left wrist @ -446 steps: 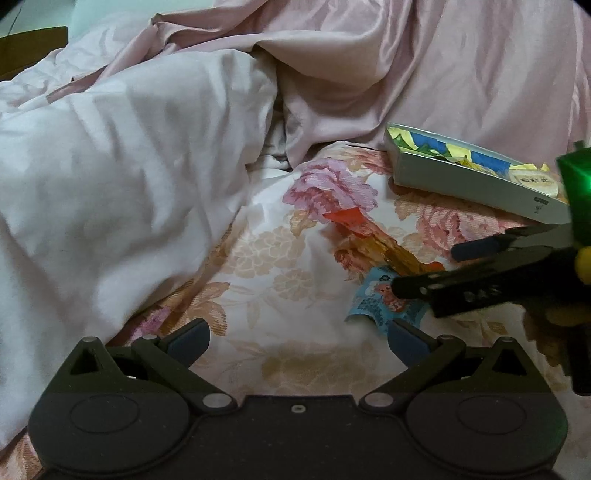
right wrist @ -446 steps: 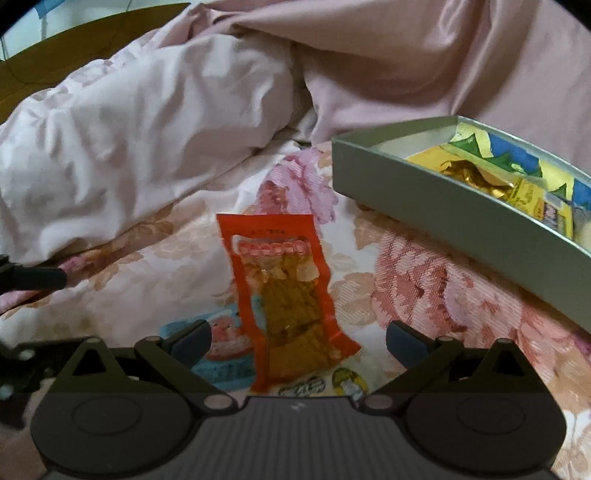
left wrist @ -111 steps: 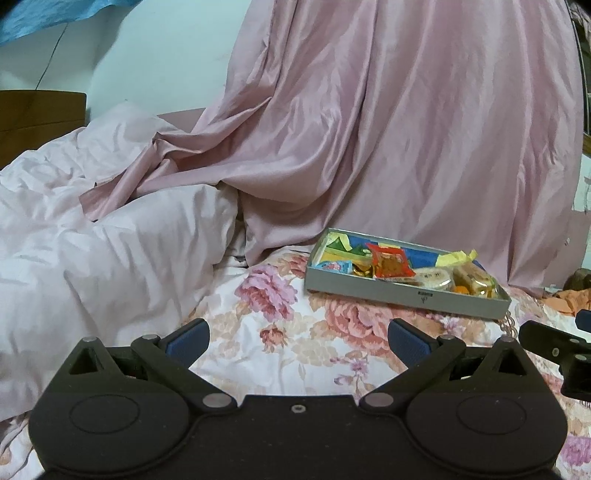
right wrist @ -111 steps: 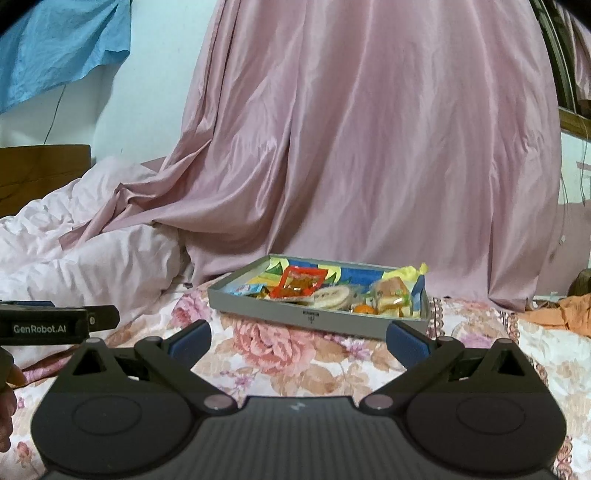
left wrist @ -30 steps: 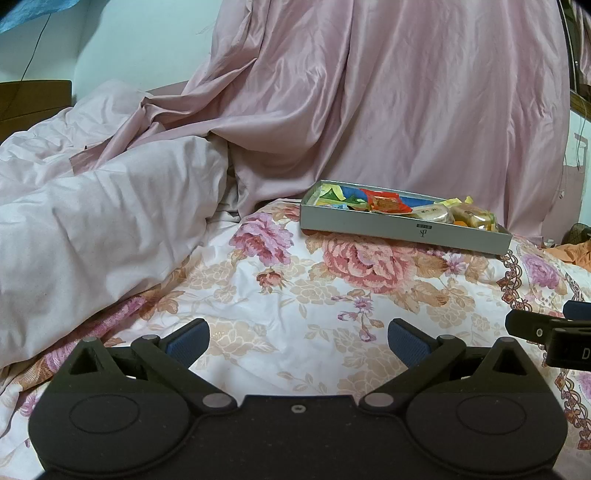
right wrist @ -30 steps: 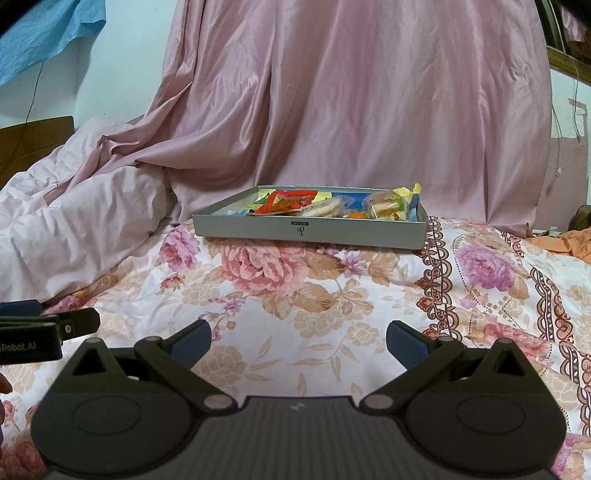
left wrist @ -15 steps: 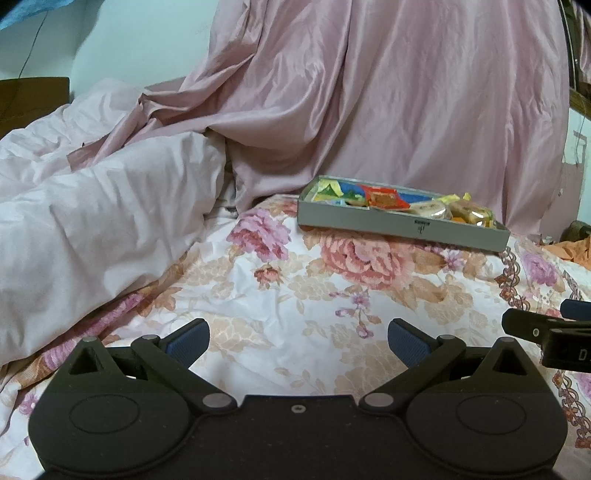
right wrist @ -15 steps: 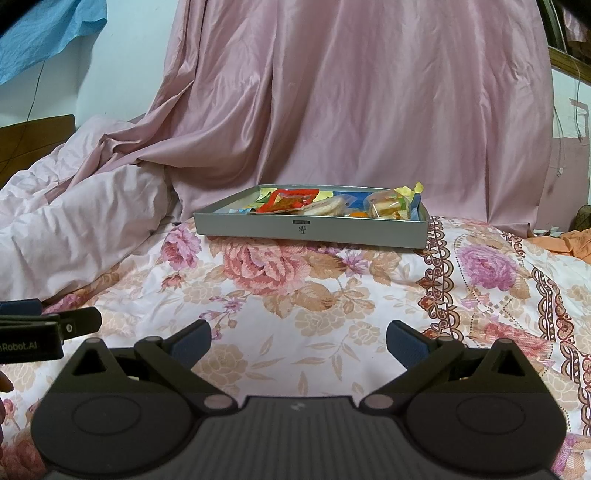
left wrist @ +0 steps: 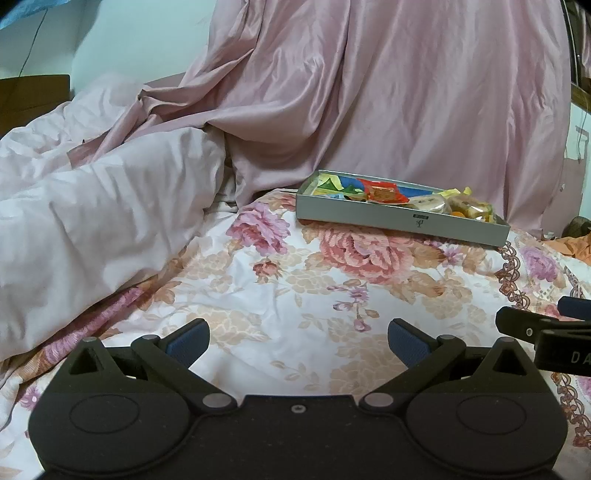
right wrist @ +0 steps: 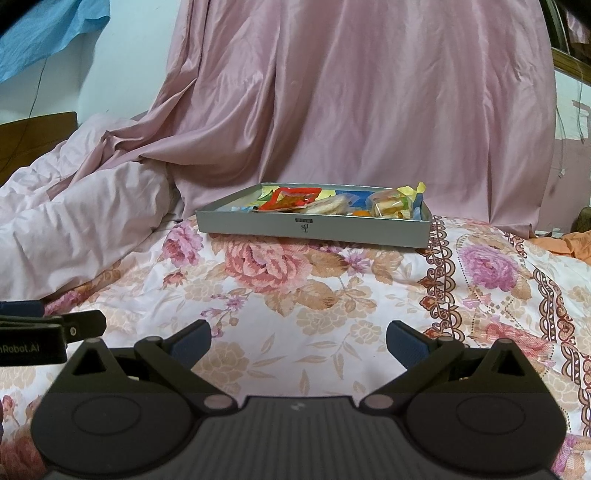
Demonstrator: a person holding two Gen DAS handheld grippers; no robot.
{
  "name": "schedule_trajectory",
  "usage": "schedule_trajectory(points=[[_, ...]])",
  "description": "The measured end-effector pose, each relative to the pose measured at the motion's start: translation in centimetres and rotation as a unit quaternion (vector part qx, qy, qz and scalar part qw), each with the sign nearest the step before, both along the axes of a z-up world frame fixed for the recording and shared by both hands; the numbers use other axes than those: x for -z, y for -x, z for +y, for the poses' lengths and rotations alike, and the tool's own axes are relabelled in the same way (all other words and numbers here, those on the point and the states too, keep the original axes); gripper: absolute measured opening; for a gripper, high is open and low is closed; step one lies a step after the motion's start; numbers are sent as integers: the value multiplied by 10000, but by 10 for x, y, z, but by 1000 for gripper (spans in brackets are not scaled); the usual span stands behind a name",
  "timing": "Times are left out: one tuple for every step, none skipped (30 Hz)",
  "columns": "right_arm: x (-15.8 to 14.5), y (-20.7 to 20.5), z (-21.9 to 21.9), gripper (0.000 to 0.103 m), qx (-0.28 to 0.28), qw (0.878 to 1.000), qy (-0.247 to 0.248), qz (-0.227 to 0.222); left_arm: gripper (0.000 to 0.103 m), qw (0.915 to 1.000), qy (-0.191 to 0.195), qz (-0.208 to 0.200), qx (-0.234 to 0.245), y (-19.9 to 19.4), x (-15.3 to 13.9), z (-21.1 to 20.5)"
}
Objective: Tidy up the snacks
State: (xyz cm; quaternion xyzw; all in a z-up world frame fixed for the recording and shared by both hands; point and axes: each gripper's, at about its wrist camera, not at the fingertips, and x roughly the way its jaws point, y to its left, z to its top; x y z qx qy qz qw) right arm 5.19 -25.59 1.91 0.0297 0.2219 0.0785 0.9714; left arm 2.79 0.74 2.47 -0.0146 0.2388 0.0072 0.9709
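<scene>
Where the left wrist view looks forward, the left gripper (left wrist: 298, 338) sits low over a floral bedsheet (left wrist: 295, 291), its blue-padded fingers (left wrist: 186, 341) spread wide with nothing between them. Item: grey tray (left wrist: 369, 214), shallow, resting on the sheet well ahead and to the right, its long side toward the camera. Contents: snack packets, among them a red packet (left wrist: 384, 192), yellow and green wrappers (left wrist: 325, 184) at the left end, and clear-wrapped pieces (left wrist: 469, 206) at the right end. Item: pale pink duvet (left wrist: 92, 221), bunched at left. Item: pink curtain (left wrist: 388, 92), hanging behind the tray. Item: tip of the right gripper (left wrist: 546, 332), entering at the right edge; how its jaws stand cannot be read from here.

Right wrist view: right gripper (right wrist: 298, 338), fingers likewise wide apart and empty, above the same bedsheet (right wrist: 332, 295). Tray (right wrist: 314, 225) ahead at centre, well apart from the fingers, broad side facing. Red packet (right wrist: 291, 197) lies on top of the pile left of centre; clear-wrapped pieces (right wrist: 391, 205) at right. Left gripper (right wrist: 55, 325) shows at the left edge, side-on. Duvet (right wrist: 74, 221) at left, curtain (right wrist: 351, 92) behind, blue cloth (right wrist: 44, 33) hanging top left.
</scene>
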Motion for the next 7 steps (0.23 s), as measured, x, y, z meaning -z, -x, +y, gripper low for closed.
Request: schedule_trajectory(points=[[0, 1, 0, 103, -2, 10000, 2, 2, 102, 10000, -1, -3, -1, 0, 0, 0], [0, 1, 1, 103, -1, 10000, 3, 0, 102, 10000, -6, -8, -8, 0, 0, 0], [0, 1, 1, 103, 1, 10000, 3, 0, 102, 10000, -13, -12, -15, 0, 0, 0], [1, 1, 1, 103, 0, 10000, 6, -1, 102, 10000, -19, -20, -23, 0, 0, 0], [0, 1, 1, 103, 3, 10000, 3, 3, 102, 10000, -26, -25, -27, 0, 0, 0], [0, 1, 1, 103, 3, 10000, 2, 3, 102, 10000, -36, -26, -35, 0, 0, 0], [0, 1, 1, 103, 1, 10000, 1, 3, 102, 10000, -45, -25, -43, 1, 0, 0]])
